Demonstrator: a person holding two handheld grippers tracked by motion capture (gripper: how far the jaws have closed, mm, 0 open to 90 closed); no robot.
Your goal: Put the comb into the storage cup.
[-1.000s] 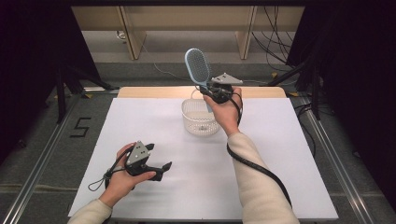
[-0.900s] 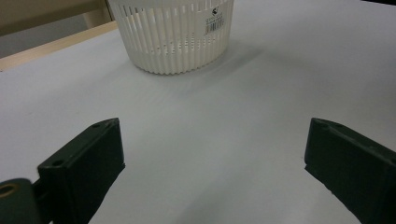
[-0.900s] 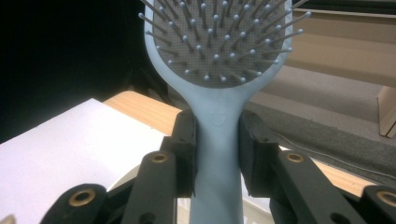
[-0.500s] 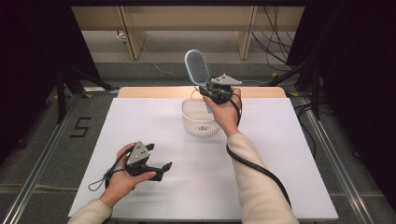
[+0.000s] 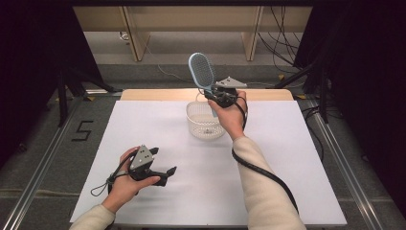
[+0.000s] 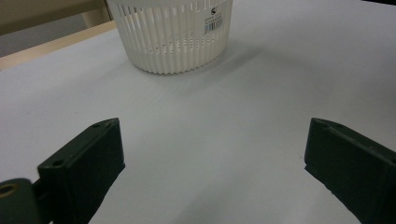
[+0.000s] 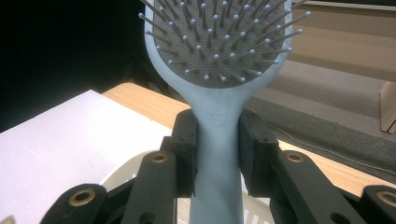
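A pale blue hairbrush (image 5: pixel 201 70) stands upright above the white slatted basket (image 5: pixel 205 120) at the back middle of the table. My right gripper (image 5: pixel 214 93) is shut on its handle, brush head up. In the right gripper view both pads press the blue handle (image 7: pixel 216 140), bristles (image 7: pixel 219 37) facing the camera, and the basket rim (image 7: pixel 116 179) shows below. My left gripper (image 5: pixel 167 173) rests at the front left, open with nothing between its jaws. In the left gripper view its fingers (image 6: pixel 88 161) stand wide apart, facing the basket (image 6: pixel 173 32).
A white sheet (image 5: pixel 158 139) covers the table, with a wooden edge (image 5: pixel 158 94) at the back. Metal rails (image 5: pixel 43 158) run along both sides. Cables (image 5: pixel 282 43) and shelf legs lie on the floor beyond. A cable (image 5: pixel 103 184) trails from my left gripper.
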